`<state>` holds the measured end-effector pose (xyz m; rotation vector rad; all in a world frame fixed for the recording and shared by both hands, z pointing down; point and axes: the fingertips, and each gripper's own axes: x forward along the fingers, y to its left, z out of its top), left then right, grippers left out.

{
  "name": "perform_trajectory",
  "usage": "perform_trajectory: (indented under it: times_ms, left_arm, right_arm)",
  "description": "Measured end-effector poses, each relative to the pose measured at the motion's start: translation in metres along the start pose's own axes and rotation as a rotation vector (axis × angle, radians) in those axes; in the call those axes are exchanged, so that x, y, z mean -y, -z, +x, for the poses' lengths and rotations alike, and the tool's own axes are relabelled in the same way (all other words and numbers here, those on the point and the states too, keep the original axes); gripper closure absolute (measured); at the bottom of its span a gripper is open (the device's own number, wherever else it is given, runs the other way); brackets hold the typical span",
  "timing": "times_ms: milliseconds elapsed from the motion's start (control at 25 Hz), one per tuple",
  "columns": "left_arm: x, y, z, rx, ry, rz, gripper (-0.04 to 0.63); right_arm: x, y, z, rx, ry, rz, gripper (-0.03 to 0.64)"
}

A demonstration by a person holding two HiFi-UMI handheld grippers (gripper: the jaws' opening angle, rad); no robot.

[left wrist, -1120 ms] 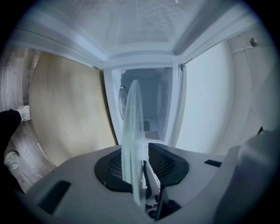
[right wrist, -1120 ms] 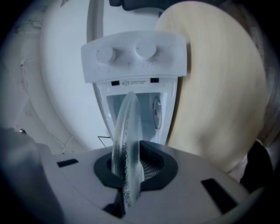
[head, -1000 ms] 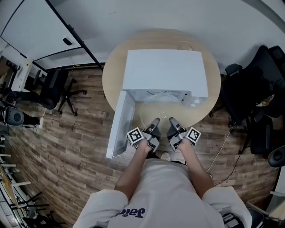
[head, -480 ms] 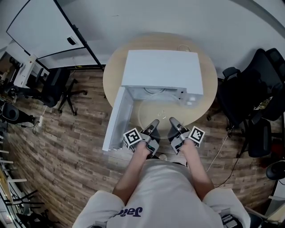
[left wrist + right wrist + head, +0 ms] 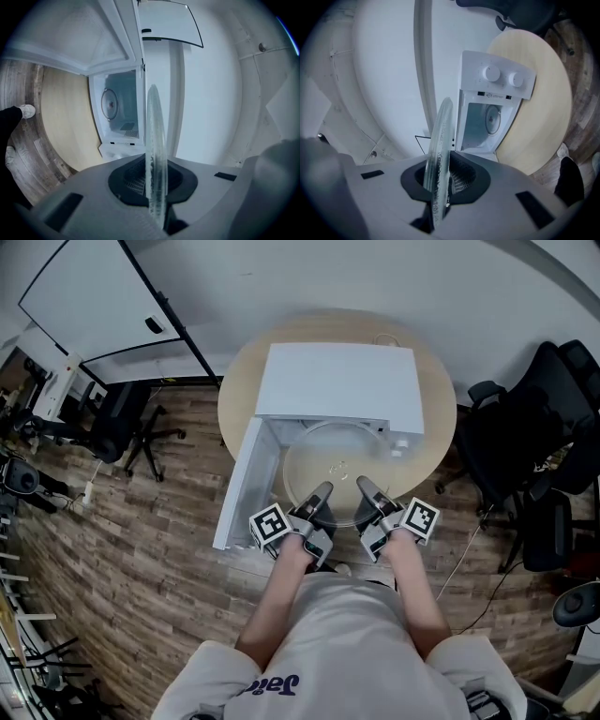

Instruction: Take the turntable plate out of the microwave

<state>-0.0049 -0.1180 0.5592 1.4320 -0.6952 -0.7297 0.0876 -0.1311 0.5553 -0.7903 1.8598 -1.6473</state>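
The glass turntable plate [image 5: 337, 460] has slid farther out of the microwave [image 5: 337, 381] than 1 second ago. It now hangs level in front of the open mouth, with its far rim near the front edge. The left gripper [image 5: 322, 491], whose jaws have just been closing, is clamped on the plate's near rim. The right gripper [image 5: 366, 488] pinches the same rim just beside it. Both gripper views show the glass edge-on between the 2 pads. The microwave's door [image 5: 246, 493] stands swung wide to the left of the mouth, its inner face close beside the plate. Right of the microwave a strip of the round table [image 5: 441, 442] lies bare, and black office chairs [image 5: 553, 427] stand well beyond it.
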Motion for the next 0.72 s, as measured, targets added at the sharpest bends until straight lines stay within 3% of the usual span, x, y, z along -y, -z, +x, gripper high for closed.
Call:
perform_trajectory:
  times_ms: [280,720]
  left_arm:
    - [0.034,0.008,0.005,-0.012,0.040,-0.009,0.560]
    - [0.036,0.007,0.010,-0.016,0.041,-0.043,0.560]
  right_arm:
    - [-0.031,-0.007,-0.007,0.030,-0.010,-0.056,0.584]
    - [-0.036,-0.011,-0.006,0.041,-0.017,-0.116,0.584]
